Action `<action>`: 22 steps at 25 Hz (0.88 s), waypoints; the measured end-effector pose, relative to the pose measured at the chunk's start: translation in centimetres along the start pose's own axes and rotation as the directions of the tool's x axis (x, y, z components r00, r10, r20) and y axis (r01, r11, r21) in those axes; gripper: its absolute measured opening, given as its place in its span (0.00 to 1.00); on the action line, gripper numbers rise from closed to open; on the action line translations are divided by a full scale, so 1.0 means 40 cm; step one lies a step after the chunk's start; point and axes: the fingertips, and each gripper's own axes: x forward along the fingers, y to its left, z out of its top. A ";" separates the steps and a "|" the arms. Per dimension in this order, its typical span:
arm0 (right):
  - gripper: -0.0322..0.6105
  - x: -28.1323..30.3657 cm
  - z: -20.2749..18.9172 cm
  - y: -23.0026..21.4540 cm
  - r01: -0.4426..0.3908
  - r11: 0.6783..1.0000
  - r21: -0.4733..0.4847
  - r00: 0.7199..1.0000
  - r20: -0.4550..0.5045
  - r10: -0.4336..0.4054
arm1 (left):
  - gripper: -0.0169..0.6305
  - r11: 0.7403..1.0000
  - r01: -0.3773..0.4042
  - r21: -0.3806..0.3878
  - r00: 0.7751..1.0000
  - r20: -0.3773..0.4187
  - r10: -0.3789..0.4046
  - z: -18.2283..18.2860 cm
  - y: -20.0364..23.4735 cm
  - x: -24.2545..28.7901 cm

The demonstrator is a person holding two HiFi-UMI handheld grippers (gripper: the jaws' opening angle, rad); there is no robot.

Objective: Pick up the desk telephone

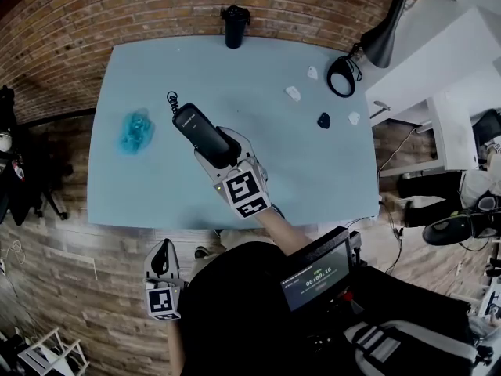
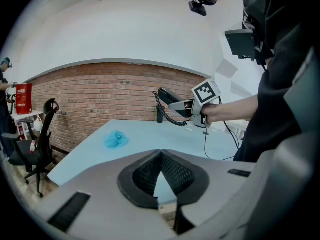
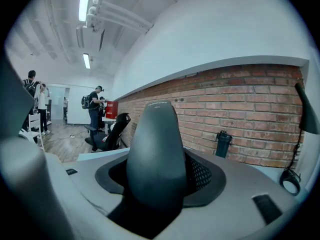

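The black telephone handset [image 1: 200,131] hangs above the light blue table [image 1: 313,171], and my right gripper [image 1: 223,151] is shut on its near end. Its coiled cord [image 1: 171,100] trails from the far end. In the right gripper view the handset [image 3: 152,144] fills the space between the jaws and points at the brick wall. The left gripper view shows the handset [image 2: 170,96] and its cord [image 2: 165,113] lifted clear of the table. My left gripper [image 1: 162,257] stays low beside the person, off the table's near edge, its jaws [image 2: 160,156] shut with nothing in them.
A crumpled blue cloth [image 1: 135,130] lies at the table's left. A black bottle [image 1: 234,26] stands at the far edge. A black desk lamp [image 1: 376,41] sits at the far right, with small white pieces [image 1: 293,93] and a dark one [image 1: 323,120] near it. An office chair [image 2: 42,134] stands left of the table.
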 end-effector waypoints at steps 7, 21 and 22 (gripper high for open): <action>0.47 -0.019 0.088 -0.005 -0.002 1.000 -0.008 0.997 0.072 0.003 | 0.07 1.000 0.002 -0.002 1.000 0.005 -0.002 0.002 -0.007 0.002; 0.47 -0.066 0.246 -0.011 -0.006 1.000 0.003 0.978 0.210 0.005 | 0.07 1.000 0.001 0.001 1.000 0.005 -0.001 0.004 -0.013 -0.001; 0.47 -0.070 0.256 -0.011 -0.007 1.000 0.000 0.976 0.218 0.007 | 0.06 1.000 0.002 0.002 1.000 0.004 -0.002 0.003 -0.013 -0.001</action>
